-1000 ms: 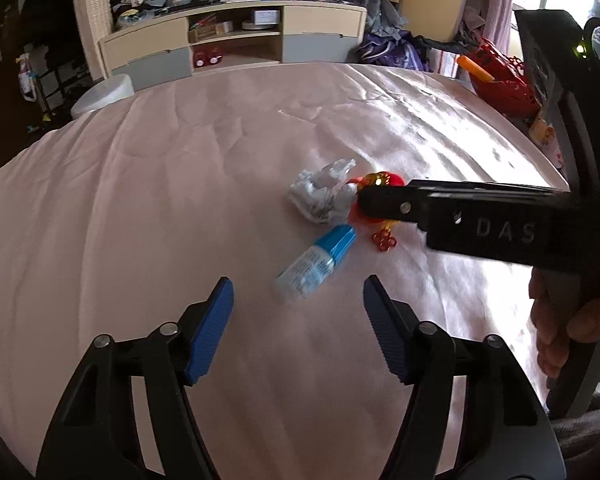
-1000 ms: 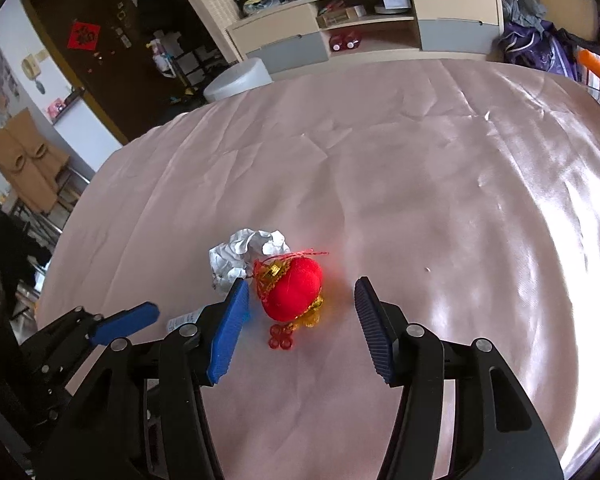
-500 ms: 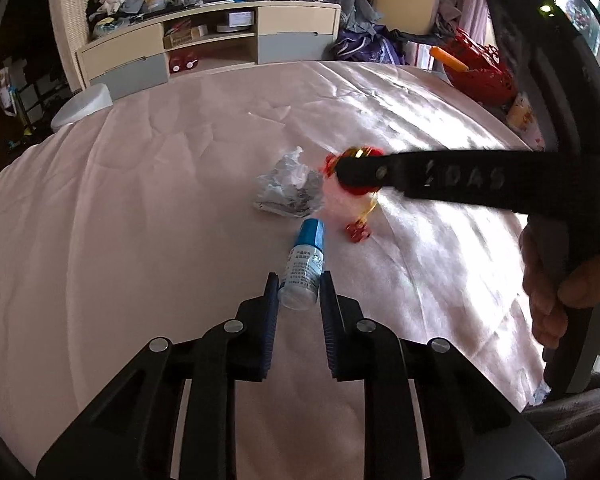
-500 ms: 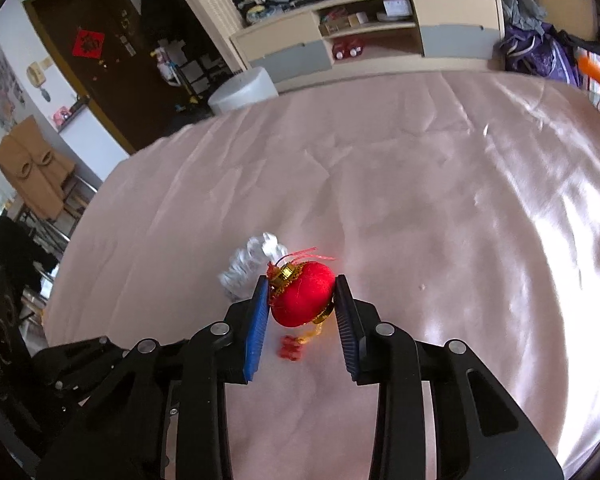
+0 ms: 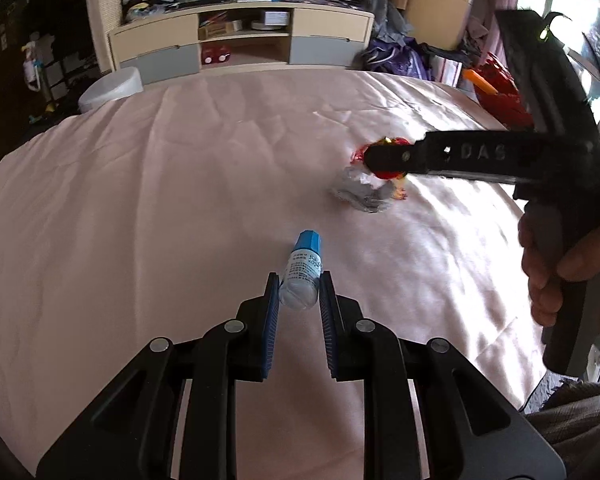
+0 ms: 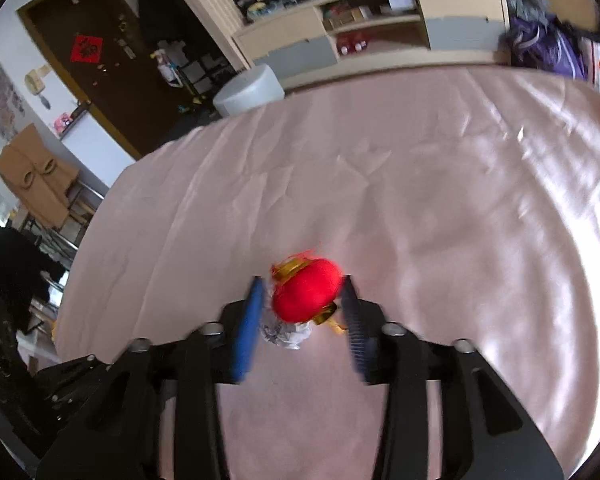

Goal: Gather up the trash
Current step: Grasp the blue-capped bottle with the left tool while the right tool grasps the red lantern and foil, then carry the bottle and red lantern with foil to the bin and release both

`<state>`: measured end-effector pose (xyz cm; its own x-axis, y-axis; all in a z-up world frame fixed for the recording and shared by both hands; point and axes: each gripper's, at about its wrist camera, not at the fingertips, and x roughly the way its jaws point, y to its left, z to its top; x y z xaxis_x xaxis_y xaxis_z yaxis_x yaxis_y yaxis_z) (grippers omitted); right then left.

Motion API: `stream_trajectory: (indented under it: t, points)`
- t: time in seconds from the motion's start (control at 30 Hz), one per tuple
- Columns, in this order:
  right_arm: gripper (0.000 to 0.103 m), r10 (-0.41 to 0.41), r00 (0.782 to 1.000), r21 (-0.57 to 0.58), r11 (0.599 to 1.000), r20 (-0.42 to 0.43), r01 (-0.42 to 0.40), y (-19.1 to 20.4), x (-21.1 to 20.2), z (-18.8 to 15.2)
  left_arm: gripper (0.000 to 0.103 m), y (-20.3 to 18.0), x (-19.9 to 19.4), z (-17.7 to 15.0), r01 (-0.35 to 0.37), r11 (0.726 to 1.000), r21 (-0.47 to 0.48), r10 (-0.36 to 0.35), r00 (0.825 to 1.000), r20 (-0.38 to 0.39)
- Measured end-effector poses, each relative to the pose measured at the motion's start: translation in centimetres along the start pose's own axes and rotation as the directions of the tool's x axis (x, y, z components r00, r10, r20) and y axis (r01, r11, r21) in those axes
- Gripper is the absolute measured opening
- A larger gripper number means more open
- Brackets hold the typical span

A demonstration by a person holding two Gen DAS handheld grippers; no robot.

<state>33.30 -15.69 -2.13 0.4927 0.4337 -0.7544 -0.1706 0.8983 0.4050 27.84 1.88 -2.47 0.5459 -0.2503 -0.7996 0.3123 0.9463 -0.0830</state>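
A small clear bottle [image 5: 302,272] with a blue cap sticks out forward from my left gripper [image 5: 299,280], which is shut on its base over the pink tablecloth [image 5: 160,220]. A red lantern ornament [image 6: 306,294] with gold trim sits between the jaws of my right gripper [image 6: 302,284]. Those jaws are opening, and the left pad stands slightly off the ornament. A crumpled silver wrapper [image 6: 286,334] lies just below the ornament. In the left wrist view the wrapper [image 5: 360,192] lies under the right gripper's tip [image 5: 384,160], which hides most of the ornament [image 5: 357,156].
A person's hand [image 5: 548,272] holds the right gripper's handle at the table's right edge. Beyond the far edge stand a white round stool [image 5: 110,90] and a low cabinet [image 5: 240,44]. Red clutter [image 5: 496,92] lies off the right side.
My left gripper shut on the bottle and carried it left, away from the wrapper. My right gripper closed on the red ornament, then spread again; the ornament now sits over the wrapper.
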Motion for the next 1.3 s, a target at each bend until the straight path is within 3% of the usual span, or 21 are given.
stream_trajectory:
  t: [0.07,0.33,0.37,0.4,0.47,0.7,1.0,1.3]
  points:
    - [0.063,-0.005,1.000,0.002,1.000,-0.001,0.005,0.2,0.6,-0.3,0.019,0.4,0.0,-0.1,-0.003,1.000,-0.003,0.003,1.000,-0.001]
    - [0.063,-0.083,0.996,-0.109,0.990,0.017,0.084,2.6,2.1,-1.1,0.019,2.1,-0.2,-0.7,-0.007,0.999,-0.034,0.007,1.000,0.002]
    - [0.059,-0.099,0.995,-0.125,0.987,0.022,0.101,2.8,2.2,-1.1,0.019,2.2,-0.2,-0.7,-0.007,0.999,-0.036,0.007,1.000,0.002]
    - [0.047,-0.114,0.993,-0.145,0.983,0.027,0.117,3.1,2.4,-1.1,0.019,2.4,-0.2,-0.7,-0.008,0.999,-0.040,0.008,1.000,0.001]
    - [0.034,-0.126,0.992,-0.166,0.978,0.031,0.129,3.2,2.7,-1.0,0.019,2.7,-0.3,-0.9,-0.009,0.999,-0.046,0.009,1.000,0.001]
    - [0.018,-0.108,0.992,-0.179,0.977,0.057,0.117,2.4,1.5,-1.4,0.019,3.0,-1.2,-1.3,-0.018,0.999,-0.048,0.019,1.000,0.008]
    - [0.017,-0.070,0.994,-0.205,0.975,0.089,0.087,1.7,-3.2,-2.7,0.017,1.9,-3.8,-1.1,-0.005,0.999,-0.036,0.007,0.999,0.040]
    - [0.017,-0.034,0.986,-0.236,0.969,0.163,0.073,2.9,-12.2,-4.2,0.017,-0.3,-9.5,-1.4,0.000,1.000,-0.019,0.002,0.996,0.095]
